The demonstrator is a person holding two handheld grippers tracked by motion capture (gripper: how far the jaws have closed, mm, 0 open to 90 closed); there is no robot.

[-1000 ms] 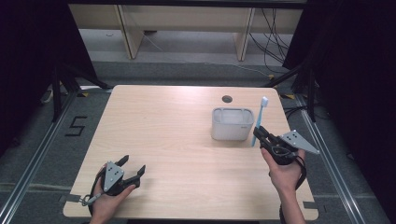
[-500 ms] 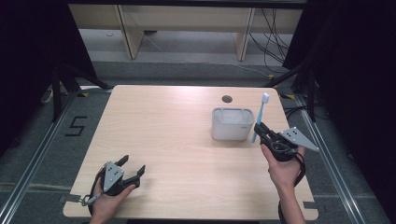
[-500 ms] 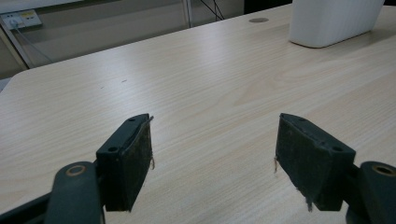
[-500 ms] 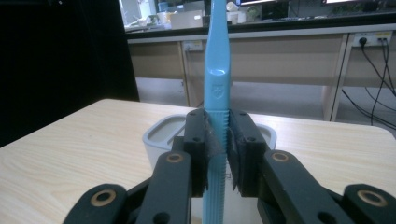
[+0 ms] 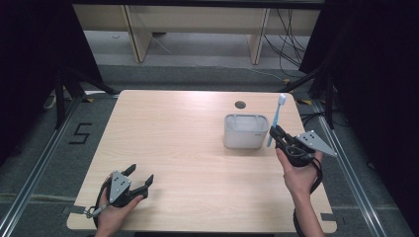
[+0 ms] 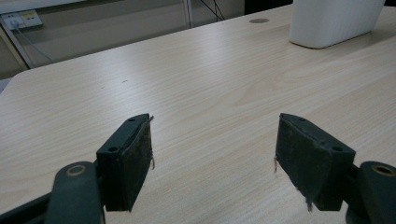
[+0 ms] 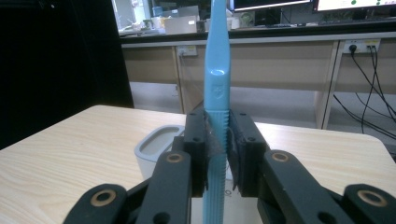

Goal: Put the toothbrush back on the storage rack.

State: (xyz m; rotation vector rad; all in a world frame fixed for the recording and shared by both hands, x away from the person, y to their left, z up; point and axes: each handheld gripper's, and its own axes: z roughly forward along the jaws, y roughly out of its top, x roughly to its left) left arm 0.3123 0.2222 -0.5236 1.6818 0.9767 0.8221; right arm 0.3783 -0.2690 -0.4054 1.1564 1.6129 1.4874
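My right gripper (image 5: 276, 133) is shut on a light blue toothbrush (image 5: 276, 121), held upright with its white head on top, just right of a white cup-like holder (image 5: 245, 131). In the right gripper view the blue handle (image 7: 218, 93) stands clamped between the two black pads, with the holder (image 7: 156, 151) behind and to the left. My left gripper (image 5: 140, 175) rests near the table's front left corner, open with nothing between its jaws. In the left gripper view its pads (image 6: 128, 158) stand wide apart over bare wood, and the white holder (image 6: 334, 21) is far off at the top right.
A light wooden table (image 5: 178, 133) has a small round cable hole (image 5: 240, 104) near its back edge. Dark curtains flank both sides. Shelving and cables lie on the floor beyond the table, and metal rails run along its sides.
The right gripper with the toothbrush has shifted slightly toward the holder. The left gripper has stayed put.
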